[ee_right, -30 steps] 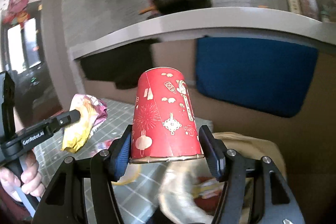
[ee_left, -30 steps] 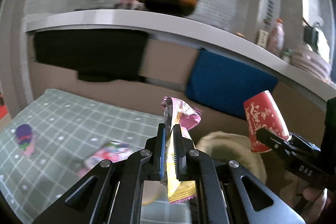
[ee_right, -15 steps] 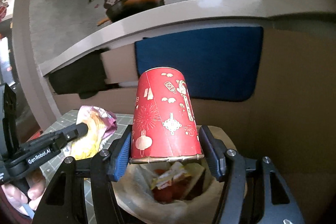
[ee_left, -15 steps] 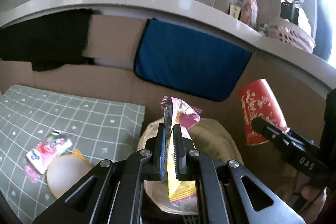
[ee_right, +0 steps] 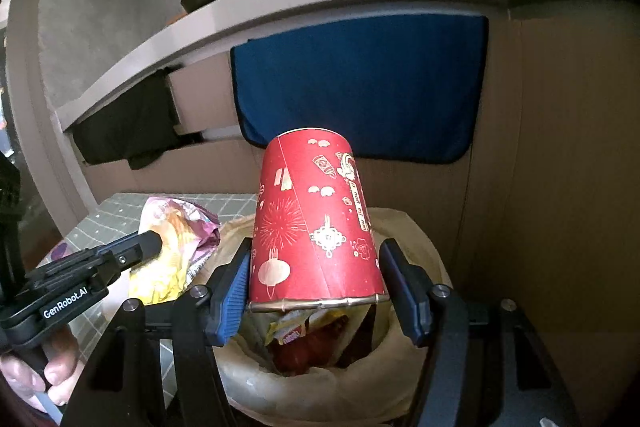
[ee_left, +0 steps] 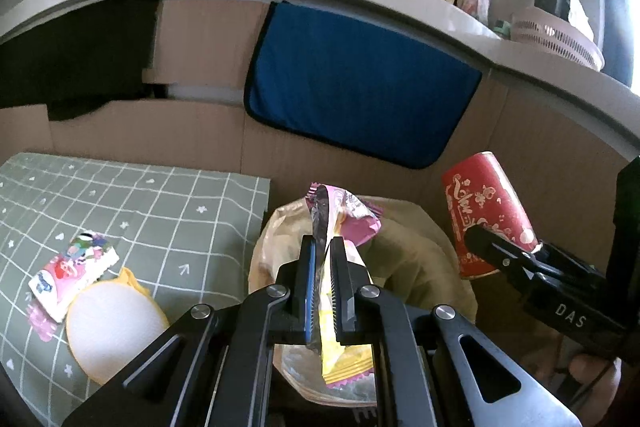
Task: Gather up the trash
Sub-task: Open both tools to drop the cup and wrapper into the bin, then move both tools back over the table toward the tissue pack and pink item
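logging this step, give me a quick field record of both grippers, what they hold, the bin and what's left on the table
left gripper: jaws shut on pink and yellow snack wrapper, above the bin bag
right gripper: jaws clamped on red paper cup, cup's open end toward the camera, above the bin bag
bin bag: open, wrappers already inside
table: green checked cloth
left on table: pink wrapper, round white and yellow item touching it

The paper cup (ee_right: 316,223) is red with gold festive motifs. The snack wrapper (ee_left: 340,223) is pink and yellow; the tablecloth (ee_left: 132,203) is grey-green with a white grid.
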{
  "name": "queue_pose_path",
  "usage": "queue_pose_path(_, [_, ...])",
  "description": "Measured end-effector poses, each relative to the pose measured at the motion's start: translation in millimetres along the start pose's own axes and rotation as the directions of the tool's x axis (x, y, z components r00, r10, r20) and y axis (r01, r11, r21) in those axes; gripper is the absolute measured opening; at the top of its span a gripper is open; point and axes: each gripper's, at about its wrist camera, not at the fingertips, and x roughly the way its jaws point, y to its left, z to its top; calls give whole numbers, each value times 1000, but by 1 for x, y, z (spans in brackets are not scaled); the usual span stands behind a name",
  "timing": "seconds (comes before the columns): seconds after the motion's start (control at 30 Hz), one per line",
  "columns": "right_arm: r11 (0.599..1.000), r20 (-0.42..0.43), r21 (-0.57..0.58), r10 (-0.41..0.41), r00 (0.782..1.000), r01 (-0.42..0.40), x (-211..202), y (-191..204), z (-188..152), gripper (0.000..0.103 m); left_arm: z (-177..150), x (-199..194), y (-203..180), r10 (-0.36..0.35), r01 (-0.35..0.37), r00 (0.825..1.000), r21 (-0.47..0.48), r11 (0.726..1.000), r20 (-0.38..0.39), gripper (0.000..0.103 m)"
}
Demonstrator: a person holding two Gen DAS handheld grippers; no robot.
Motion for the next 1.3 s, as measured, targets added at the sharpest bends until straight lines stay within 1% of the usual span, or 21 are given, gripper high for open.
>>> queue_pose_path(0.27, [1000,-40,17,-8,999,9,18,-6,-6,60,-7,20,3,-25,24,999,-15,1000,-46,7])
queue_pose_path(0.43, [1000,-69,29,-7,998,9,29,-8,-10,60,-8,30,9,-50,47,996,-42,998,-77,7])
queue_pose_path(0.47, [1000,-75,30,-7,997,10,32,-8,-11,60,-8,31,10,-59,55,995,-48,997,-84,9])
queue_pose_path(0.53, [999,-83,34,-6,997,9,35,-9,-14,63,-9,33,14,-72,65,993,-76,995,-96,9])
queue_pose_path(0.6, [999,-96,36,-10,995,14,40,-9,-15,64,-9,35,17,-68,58,993,-94,994,-99,13])
queue_pose_path(0.67, [999,-111,28,-27,993,30,45,-9,-18,65,-9,35,21,-74,62,992,-114,992,-101,26])
queue_pose_path(0.77, [999,-122,23,-41,992,44,48,-9,-22,65,-9,32,27,-101,86,990,-144,986,-103,37])
queue_pose_path(0.8, [998,-120,27,-45,992,48,48,-10,-22,66,-9,31,28,-105,89,989,-149,985,-101,38])
queue_pose_path(0.97, [998,-104,46,-48,993,53,45,-13,-22,72,-8,18,34,-76,62,993,-153,986,-91,38])
queue_pose_path(1.07, [998,-107,38,-46,993,50,43,-11,-21,75,-10,2,42,-32,21,997,-150,988,-66,38])
queue_pose_path(1.17, [1000,-125,21,-4,992,6,41,-2,-20,75,-12,-17,55,22,-28,999,-155,987,-41,38])
queue_pose_path(1.3, [997,-111,-44,56,992,-62,34,24,-19,75,-14,-42,86,82,-85,996,-209,974,-23,38])
